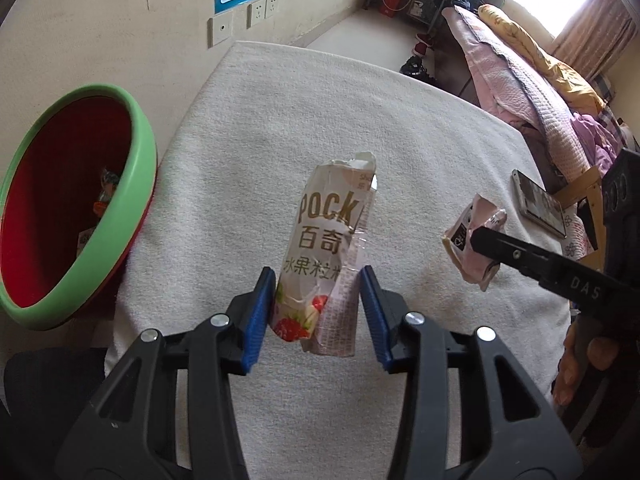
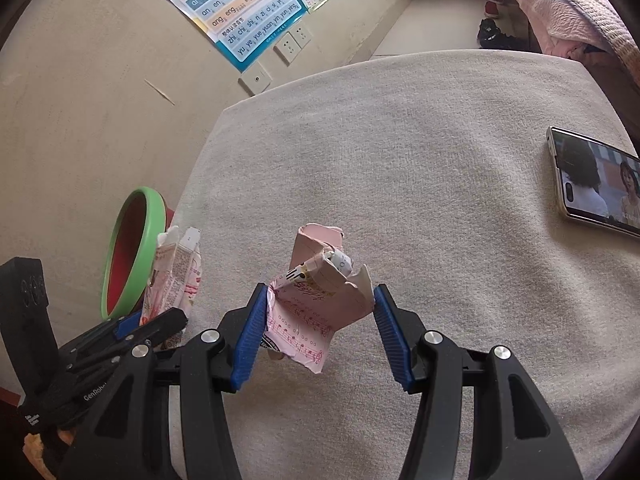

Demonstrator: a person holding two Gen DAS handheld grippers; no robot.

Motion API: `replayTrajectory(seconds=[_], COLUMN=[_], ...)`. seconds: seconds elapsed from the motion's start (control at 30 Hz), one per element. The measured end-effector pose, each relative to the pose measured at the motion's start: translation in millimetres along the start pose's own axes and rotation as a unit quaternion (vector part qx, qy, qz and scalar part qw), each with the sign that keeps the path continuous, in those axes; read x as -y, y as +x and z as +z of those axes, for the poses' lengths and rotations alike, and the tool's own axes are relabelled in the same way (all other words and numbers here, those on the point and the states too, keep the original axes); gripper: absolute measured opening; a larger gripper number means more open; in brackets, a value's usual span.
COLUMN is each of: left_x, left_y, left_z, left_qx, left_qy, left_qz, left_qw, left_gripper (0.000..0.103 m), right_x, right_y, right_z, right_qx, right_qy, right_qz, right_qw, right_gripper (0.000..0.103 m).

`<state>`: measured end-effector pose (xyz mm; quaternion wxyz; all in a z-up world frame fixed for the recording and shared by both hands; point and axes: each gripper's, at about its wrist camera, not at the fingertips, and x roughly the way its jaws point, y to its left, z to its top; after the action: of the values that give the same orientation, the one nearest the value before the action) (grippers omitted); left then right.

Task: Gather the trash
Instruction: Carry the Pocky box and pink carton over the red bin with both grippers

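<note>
My left gripper [image 1: 318, 300] is shut on the lower end of a torn Pocky wrapper [image 1: 332, 240], which stands upright between the blue pads above the white cloth-covered table [image 1: 360, 120]. My right gripper [image 2: 320, 320] is shut on a crumpled pink carton [image 2: 320, 292] printed with music notes, its pads pressing both sides. In the left wrist view that carton [image 1: 474, 248] hangs at the right. In the right wrist view the Pocky wrapper [image 2: 176, 272] shows at the lower left. A red bin with a green rim [image 1: 136, 184] stands left of the table, with some wrappers inside.
A phone [image 2: 592, 184] with a lit screen lies on the table's right side. The wall with sockets and posters [image 2: 248, 8] is behind the table. A bed with pink blankets [image 1: 520, 80] stands on the far right. A hand [image 1: 584, 364] holds the right gripper.
</note>
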<state>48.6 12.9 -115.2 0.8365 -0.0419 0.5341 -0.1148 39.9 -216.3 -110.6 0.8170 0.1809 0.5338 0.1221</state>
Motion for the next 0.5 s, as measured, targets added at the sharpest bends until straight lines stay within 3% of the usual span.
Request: replayTrajectory(seconds=[0.5], left_x=[-37.2], left_y=[-36.6], left_z=[-0.9], left_qx=[0.051], left_qy=[-0.049], left_qz=[0.022], left_qw=[0.9972], left_gripper=[0.042], right_x=[-67.3], right_y=[-29.9], right_z=[-6.0], right_qx=[0.052], right_qy=[-0.118], right_qz=[-0.029], right_qw=[0.991], right_gripper=[0.052])
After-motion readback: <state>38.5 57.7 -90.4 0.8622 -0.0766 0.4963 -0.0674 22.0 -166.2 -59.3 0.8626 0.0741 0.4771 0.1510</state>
